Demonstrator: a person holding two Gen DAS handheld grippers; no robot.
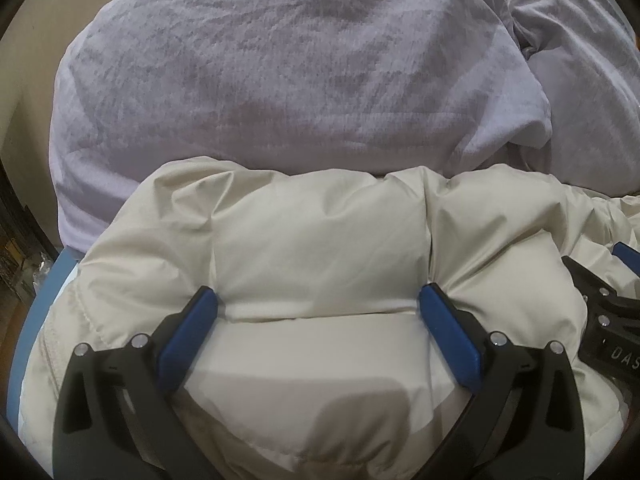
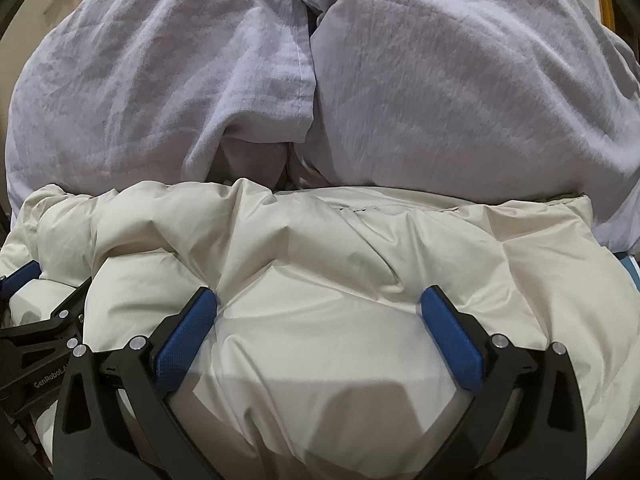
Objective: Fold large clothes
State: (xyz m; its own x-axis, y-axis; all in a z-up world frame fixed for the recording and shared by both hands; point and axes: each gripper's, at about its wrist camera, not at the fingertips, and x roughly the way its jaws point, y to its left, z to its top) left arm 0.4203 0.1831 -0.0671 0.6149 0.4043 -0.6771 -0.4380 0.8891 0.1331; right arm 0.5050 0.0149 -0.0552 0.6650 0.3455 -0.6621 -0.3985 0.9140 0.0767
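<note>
A cream puffy quilted jacket (image 1: 320, 240) lies bunched in front of both grippers; it also fills the lower half of the right wrist view (image 2: 340, 248). My left gripper (image 1: 318, 308) is open, its blue pads pressed down into the jacket's padding on either side of a quilted panel. My right gripper (image 2: 318, 308) is open too, its pads pushed into the jacket. The right gripper shows at the right edge of the left wrist view (image 1: 612, 320); the left one shows at the left edge of the right wrist view (image 2: 36, 312). Both are side by side on the jacket.
Two lavender-grey pillows (image 2: 460, 80) lie just beyond the jacket, one (image 1: 280, 72) straight ahead of the left gripper. A blue bed edge (image 1: 44, 292) shows at lower left, with a beige wall (image 1: 24, 60) and dark clutter (image 1: 16, 256) beyond it.
</note>
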